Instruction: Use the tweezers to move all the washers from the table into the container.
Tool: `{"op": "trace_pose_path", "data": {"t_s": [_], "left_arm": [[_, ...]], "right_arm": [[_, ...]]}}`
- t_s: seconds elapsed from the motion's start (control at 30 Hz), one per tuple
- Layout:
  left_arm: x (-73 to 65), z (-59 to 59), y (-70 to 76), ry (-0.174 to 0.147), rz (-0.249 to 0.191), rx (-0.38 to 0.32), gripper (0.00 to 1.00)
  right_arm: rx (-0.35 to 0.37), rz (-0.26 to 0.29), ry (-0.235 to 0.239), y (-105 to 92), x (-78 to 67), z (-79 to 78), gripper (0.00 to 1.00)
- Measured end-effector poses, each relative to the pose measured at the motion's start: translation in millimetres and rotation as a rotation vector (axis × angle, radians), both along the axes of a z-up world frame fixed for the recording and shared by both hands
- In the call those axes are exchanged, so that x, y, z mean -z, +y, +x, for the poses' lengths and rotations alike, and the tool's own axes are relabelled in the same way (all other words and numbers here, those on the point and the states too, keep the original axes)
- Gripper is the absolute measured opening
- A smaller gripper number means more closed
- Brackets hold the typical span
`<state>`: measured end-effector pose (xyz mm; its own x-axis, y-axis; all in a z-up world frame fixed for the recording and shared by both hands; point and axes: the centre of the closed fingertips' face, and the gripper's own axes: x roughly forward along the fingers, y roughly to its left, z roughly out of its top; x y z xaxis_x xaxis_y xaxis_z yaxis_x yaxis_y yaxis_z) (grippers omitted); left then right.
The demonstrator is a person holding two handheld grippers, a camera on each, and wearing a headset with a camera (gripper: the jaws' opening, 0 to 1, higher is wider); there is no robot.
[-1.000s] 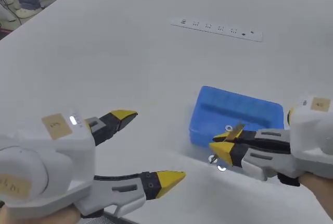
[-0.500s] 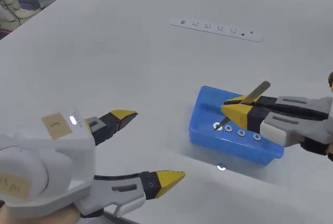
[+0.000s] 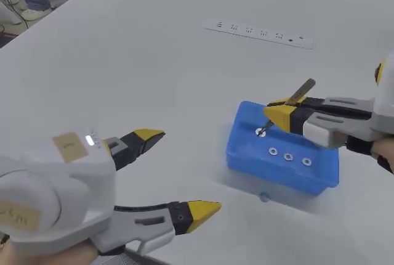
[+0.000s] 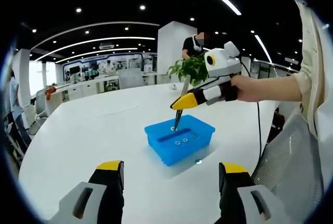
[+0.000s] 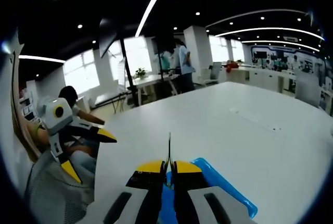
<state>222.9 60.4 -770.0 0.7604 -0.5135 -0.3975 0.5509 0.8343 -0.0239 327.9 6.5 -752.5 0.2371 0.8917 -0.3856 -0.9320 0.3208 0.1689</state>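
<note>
1. Over the white surface [image 3: 154, 61], the left tool [image 3: 184, 171] is idling at seven o'clock, jaws spread.
2. One washer [image 3: 263, 197] is still lying at the container's [image 3: 320, 177] six o'clock.
3. The right tool [image 3: 275, 116], clenching the tweezers [image 3: 303, 89], is now hovering over the container, up from the surface, apparently delivering another.

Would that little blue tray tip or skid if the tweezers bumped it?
The blue tray looks low and wide, so it probably would not tip. It seems to be thin plastic holding just a few small washers, so it is likely light and might skid on the smooth white table if the tweezers knock its wall.
</note>
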Motion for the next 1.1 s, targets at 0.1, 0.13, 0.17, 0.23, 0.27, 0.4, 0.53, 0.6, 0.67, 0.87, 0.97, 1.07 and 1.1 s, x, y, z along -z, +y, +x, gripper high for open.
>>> {"op": "trace_pose_path", "data": {"t_s": [0.1,0.13,0.17,0.23,0.27,0.4,0.53,0.6,0.67,0.87,0.97,1.07,1.1], "left_arm": [[0.1,-0.1,0.1,0.000,0.001,0.000,0.75],[0.1,-0.1,0.0,0.000,0.000,0.000,0.75],[0.1,0.0,0.2,0.000,0.001,0.000,0.75],[0.1,-0.1,0.2,0.000,0.001,0.000,0.75],[0.2,-0.1,0.0,0.000,0.000,0.001,0.75],[0.8,0.0,0.2,0.002,0.001,0.000,0.75],[1.1,-0.2,-0.2,0.003,0.003,0.002,0.75],[1.3,-0.3,-0.2,0.004,0.005,0.003,0.75],[1.5,-0.2,0.1,0.004,0.005,0.002,0.75],[1.6,-0.1,0.4,0.005,0.004,0.001,0.75],[1.9,0.0,0.8,0.005,0.005,0.000,0.75],[1.6,0.1,0.8,0.004,0.005,0.000,0.74],[1.7,0.0,0.6,0.006,0.004,0.000,0.74]], "right_arm": [[0.005,-0.016,0.009,-0.5,8.7,5.0,0.03],[0.008,-0.022,0.014,-0.7,12.1,6.5,0.03],[0.012,-0.029,0.020,-1.5,15.3,7.7,0.03],[0.016,-0.046,0.030,-2.5,23.3,10.1,0.03],[0.018,-0.055,0.033,-2.9,26.2,10.8,0.03],[0.024,-0.074,0.044,-3.8,37.2,14.5,0.03],[0.029,-0.099,0.055,-3.6,47.6,19.5,0.03],[0.029,-0.107,0.061,-3.0,52.4,21.4,0.03],[0.027,-0.116,0.069,-2.3,57.3,22.1,0.03],[0.026,-0.147,0.079,-3.8,69.2,21.1,0.03],[0.035,-0.151,0.080,-5.6,71.3,21.3,0.03],[0.041,-0.143,0.079,-5.8,71.0,21.5,0.03],[0.041,-0.143,0.076,-6.0,70.7,21.6,0.03]]}}
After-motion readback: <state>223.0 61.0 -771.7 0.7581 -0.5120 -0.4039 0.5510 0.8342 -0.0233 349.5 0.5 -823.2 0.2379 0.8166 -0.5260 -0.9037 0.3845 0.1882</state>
